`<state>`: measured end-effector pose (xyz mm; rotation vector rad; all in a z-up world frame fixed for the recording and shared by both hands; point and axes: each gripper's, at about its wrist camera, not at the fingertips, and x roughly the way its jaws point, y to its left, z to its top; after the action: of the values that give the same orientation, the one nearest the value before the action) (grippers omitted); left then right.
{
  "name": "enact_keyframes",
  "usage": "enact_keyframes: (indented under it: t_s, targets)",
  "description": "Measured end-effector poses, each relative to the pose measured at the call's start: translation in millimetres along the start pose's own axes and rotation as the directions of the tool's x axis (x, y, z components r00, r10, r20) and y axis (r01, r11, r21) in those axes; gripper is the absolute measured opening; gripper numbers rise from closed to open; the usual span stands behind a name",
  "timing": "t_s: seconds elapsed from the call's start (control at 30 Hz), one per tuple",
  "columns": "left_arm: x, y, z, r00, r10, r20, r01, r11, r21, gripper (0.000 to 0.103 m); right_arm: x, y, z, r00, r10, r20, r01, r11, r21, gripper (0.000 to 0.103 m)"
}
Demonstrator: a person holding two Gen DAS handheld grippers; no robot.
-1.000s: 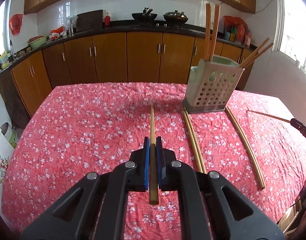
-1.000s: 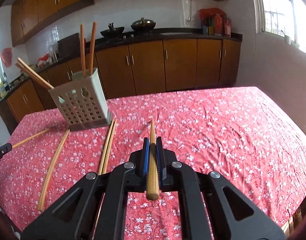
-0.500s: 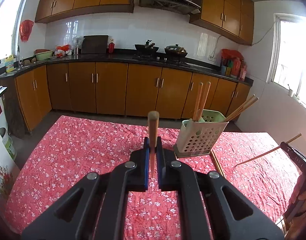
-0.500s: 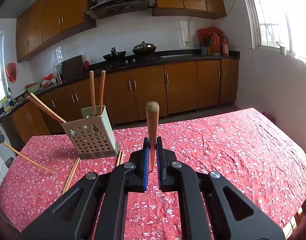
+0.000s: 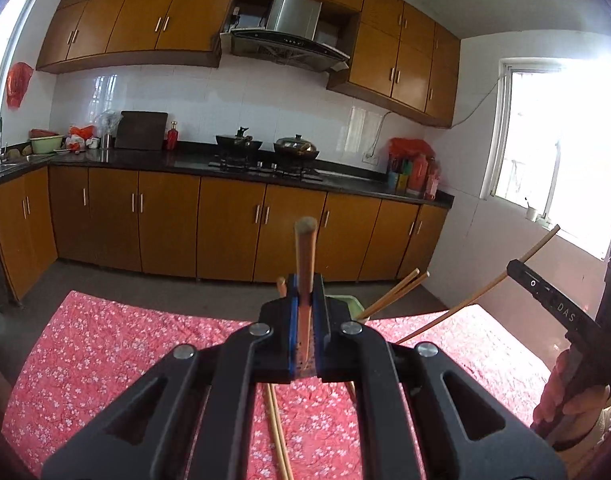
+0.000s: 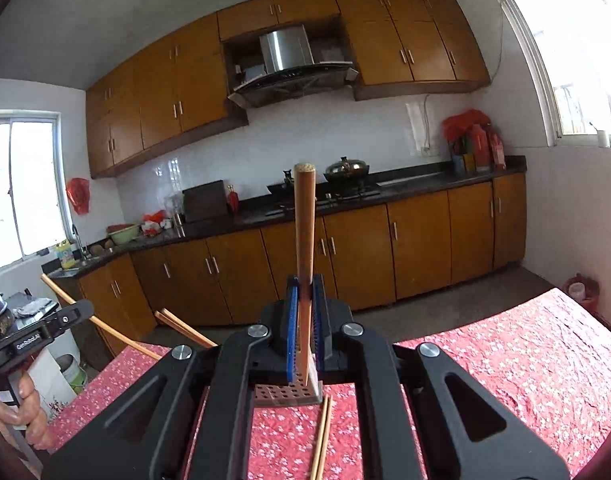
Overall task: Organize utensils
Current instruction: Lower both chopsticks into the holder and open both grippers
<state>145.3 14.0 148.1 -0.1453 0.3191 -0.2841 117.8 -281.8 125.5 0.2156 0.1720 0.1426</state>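
Note:
My left gripper (image 5: 305, 280) is shut on a wooden chopstick (image 5: 304, 248) that sticks up and forward, held well above the table. My right gripper (image 6: 304, 280) is likewise shut on a second chopstick (image 6: 304, 220). The perforated utensil holder (image 6: 285, 394) is mostly hidden behind both sets of jaws; only its green rim (image 5: 351, 300) and its base show. Two chopsticks (image 5: 401, 284) lean out of it. A pair of chopsticks (image 5: 275, 420) lies on the cloth in front of the holder. Each gripper shows in the other's view, at the edge.
The table (image 5: 105, 344) wears a red floral cloth. Beyond it is a strip of floor, then brown cabinets (image 5: 225, 228) and a dark counter with pots. A hand (image 6: 29, 408) grips the left tool's handle at the frame's left edge.
Both grippers rose with their chopsticks and tilted upward, so the table sank low in both views. The holder has slipped behind the jaws.

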Motion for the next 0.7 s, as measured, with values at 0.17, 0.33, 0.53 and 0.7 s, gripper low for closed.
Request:
enact_keyframes:
  t_s: [0.17,0.33,0.53,0.7]
  targets:
    - [16,-16,24,0.997,0.019,0.080,-0.018,1.000,-0.008,0.007,15,11,15,0.998,0.029,0.051,-0.028,1.000,-0.013,0.008]
    - [43,-24,33,0.993,0.048,0.108,-0.048,0.999,-0.003,0.007,44,17,18,0.996,0.038,0.084,-0.037,0.999,-0.014,0.008]
    - [86,-22,23,0.997,0.050,0.057,-0.051,0.999,0.014,0.007,85,22,5,1.000,0.019,0.019,-0.019,1.000,-0.025,0.008]
    - [113,-13,11,0.999,0.045,0.021,-0.045,0.999,0.013,0.007,109,21,-8,0.998,0.005,-0.057,-0.006,1.000,-0.021,0.008]
